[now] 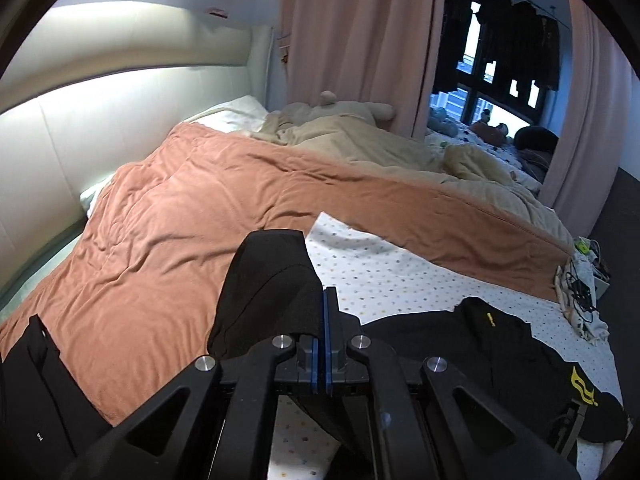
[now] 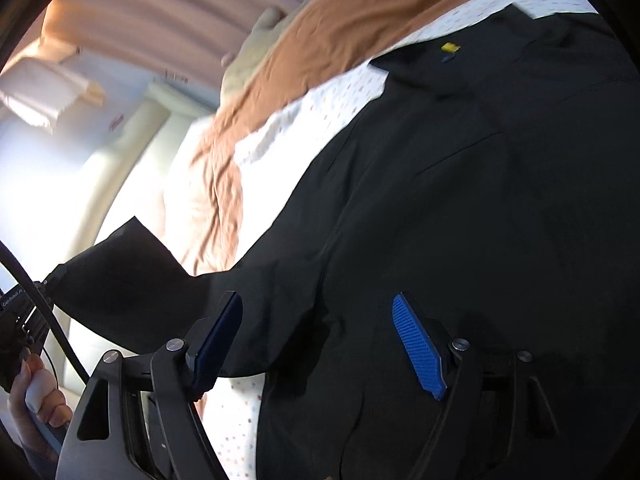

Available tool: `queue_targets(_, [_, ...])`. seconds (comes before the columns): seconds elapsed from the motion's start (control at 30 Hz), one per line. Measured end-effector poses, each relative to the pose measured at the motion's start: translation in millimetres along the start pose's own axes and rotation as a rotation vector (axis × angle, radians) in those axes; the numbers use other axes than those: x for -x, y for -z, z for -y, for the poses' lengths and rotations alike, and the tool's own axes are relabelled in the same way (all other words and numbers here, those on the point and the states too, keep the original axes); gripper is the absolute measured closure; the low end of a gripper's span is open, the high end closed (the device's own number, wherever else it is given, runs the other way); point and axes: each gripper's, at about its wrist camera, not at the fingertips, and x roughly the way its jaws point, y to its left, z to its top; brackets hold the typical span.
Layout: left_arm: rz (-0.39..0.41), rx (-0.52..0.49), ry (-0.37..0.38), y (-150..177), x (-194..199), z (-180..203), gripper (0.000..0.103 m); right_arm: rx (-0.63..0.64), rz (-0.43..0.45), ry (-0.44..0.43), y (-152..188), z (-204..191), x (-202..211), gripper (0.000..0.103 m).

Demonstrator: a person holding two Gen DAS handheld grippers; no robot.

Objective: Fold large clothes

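Note:
A large black garment (image 1: 520, 360) with yellow markings lies on the dotted sheet (image 1: 380, 264) at the lower right. My left gripper (image 1: 325, 296) is shut, its blue pads pressed together on a lifted fold of that garment (image 1: 272, 288), which drapes over the left finger. In the right wrist view the black garment (image 2: 480, 200) fills the right half, with a small yellow tag (image 2: 450, 47) near its top. A sleeve stretches left and up to the left gripper (image 2: 24, 312), held by a person's hand (image 2: 36, 400). My right gripper (image 2: 320, 344) is open just above the cloth, pads not pressing.
An orange-brown blanket (image 1: 180, 208) covers the bed's left and middle, with a beige duvet (image 1: 360, 136) behind it. A padded headboard (image 1: 100, 100) runs along the left and pink curtains (image 1: 352, 32) hang at the back. Cables and clutter (image 1: 580, 292) sit at the right edge.

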Motion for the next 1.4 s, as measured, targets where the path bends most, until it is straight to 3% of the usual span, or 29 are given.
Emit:
queue_targets(0.37, [-0.011,-0.090,0.200,3.3,31.8,119.1,0.099,-0.074,0.106,0.006,22.9,35.7,102.2,0.027])
queue_targets(0.5, [-0.034,-0.114,0.252,14.5,33.1,152.7,0.099,-0.133,0.133,-0.043,37.0,47.6,133.3,0.027])
queue_targets(0.7, [-0.081,-0.135,0.318,36.5,32.9,196.5,0.099,-0.147,0.192,0.036,35.6,75.5,165.3,0.027])
queue_targets(0.97, [-0.160,-0.115,0.416,75.4,6.4,230.5,0.099,-0.267,0.243,0.079,21.9,108.1,181.8,0.027])
queue_targets(1.13, [-0.248,-0.042,0.445,123.9,-28.9,233.9,0.099,-0.270,0.237,0.076,17.3,101.6,182.5,0.027])
queue_targets(1.27, [-0.279,-0.023,0.443,163.3,-50.7,238.7,0.099,-0.271,0.234,0.083,17.3,104.8,179.2,0.027])
queue_targets(1.4, [-0.306,0.073,0.496,194.2,-62.1,231.9,0.099,-0.285,0.241,0.093,21.8,117.3,194.2,0.027])
